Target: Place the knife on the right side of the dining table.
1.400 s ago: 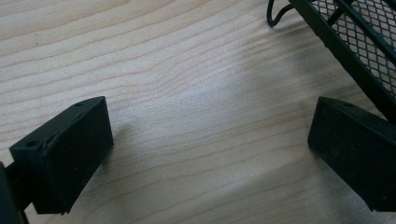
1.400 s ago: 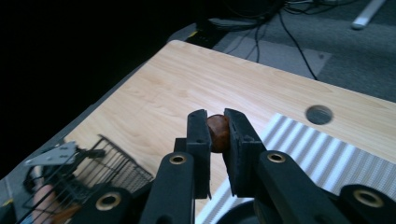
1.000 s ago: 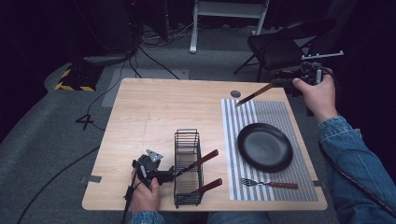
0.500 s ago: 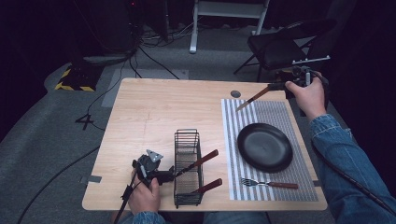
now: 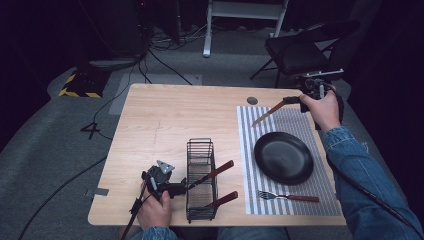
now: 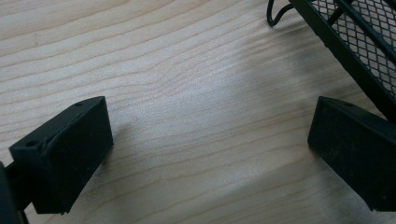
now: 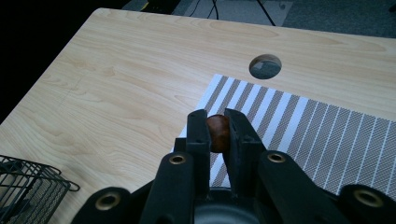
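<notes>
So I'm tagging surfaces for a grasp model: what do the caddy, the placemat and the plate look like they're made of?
The caddy looks like black-coated metal: thin wire frame with fine mesh walls. The placemat appears to be woven vinyl or fabric; the right gripper view shows a mesh weave in its grey and white stripes. The plate is matte black with a soft sheen, possibly glazed ceramic or melamine; the look leaves that open.

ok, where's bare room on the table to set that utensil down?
Free: the wood left of the striped mat, from the wire caddy up to the far edge, and the mat's far strip beyond the black plate, under the right gripper. Crowded: the near mat by the fork, and around the caddy beside the left gripper.
</notes>
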The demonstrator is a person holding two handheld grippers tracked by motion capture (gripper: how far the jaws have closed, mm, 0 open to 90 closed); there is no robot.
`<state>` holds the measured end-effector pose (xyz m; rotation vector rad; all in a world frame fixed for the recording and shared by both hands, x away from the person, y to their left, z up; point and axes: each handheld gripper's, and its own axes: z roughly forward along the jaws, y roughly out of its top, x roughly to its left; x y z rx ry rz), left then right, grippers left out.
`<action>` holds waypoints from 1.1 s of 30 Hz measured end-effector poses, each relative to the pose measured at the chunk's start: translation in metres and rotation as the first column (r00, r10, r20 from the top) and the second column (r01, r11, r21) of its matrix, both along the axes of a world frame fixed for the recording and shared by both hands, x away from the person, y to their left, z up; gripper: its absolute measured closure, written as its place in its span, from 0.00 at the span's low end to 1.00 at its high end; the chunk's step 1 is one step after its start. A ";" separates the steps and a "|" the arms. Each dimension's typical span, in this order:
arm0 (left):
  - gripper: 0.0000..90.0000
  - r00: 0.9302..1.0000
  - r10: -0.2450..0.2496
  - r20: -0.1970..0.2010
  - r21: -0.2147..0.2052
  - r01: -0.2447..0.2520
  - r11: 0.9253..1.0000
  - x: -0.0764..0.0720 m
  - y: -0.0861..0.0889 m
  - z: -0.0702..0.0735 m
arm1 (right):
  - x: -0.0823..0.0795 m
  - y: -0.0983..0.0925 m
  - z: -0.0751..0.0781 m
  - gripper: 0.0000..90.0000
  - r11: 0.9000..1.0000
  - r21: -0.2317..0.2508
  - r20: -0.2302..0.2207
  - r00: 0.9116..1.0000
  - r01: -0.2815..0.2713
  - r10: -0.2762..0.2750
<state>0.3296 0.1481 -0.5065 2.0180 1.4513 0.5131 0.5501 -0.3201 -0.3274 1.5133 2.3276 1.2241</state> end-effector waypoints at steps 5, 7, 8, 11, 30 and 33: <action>0.00 1.000 -0.001 -0.001 0.000 0.001 1.000 0.000 0.000 0.000 | 0.000 0.000 -0.009 0.90 1.000 -0.004 -0.021 1.000 0.017 -0.017; 0.00 1.000 0.000 -0.001 0.000 0.000 1.000 0.000 0.000 0.000 | -0.001 -0.002 -0.011 0.90 0.999 0.007 -0.027 0.999 0.036 -0.036; 0.00 1.000 -0.001 -0.001 0.000 0.001 1.000 0.000 0.000 0.000 | -0.001 -0.004 -0.012 0.90 0.999 0.008 -0.032 0.998 0.050 -0.050; 0.00 1.000 0.000 -0.001 0.000 0.000 1.000 0.000 0.000 0.000 | -0.001 -0.008 -0.014 0.89 0.996 -0.001 -0.040 0.996 0.085 -0.085; 0.00 1.000 -0.001 -0.001 0.000 0.001 1.000 0.000 0.000 0.000 | 0.002 -0.035 -0.046 0.74 0.968 -0.093 -0.033 0.971 0.235 -0.238; 0.00 1.000 0.000 -0.001 0.000 0.000 1.000 0.000 0.000 0.000 | 0.003 -0.038 -0.052 0.72 0.965 -0.103 -0.036 0.968 0.242 -0.247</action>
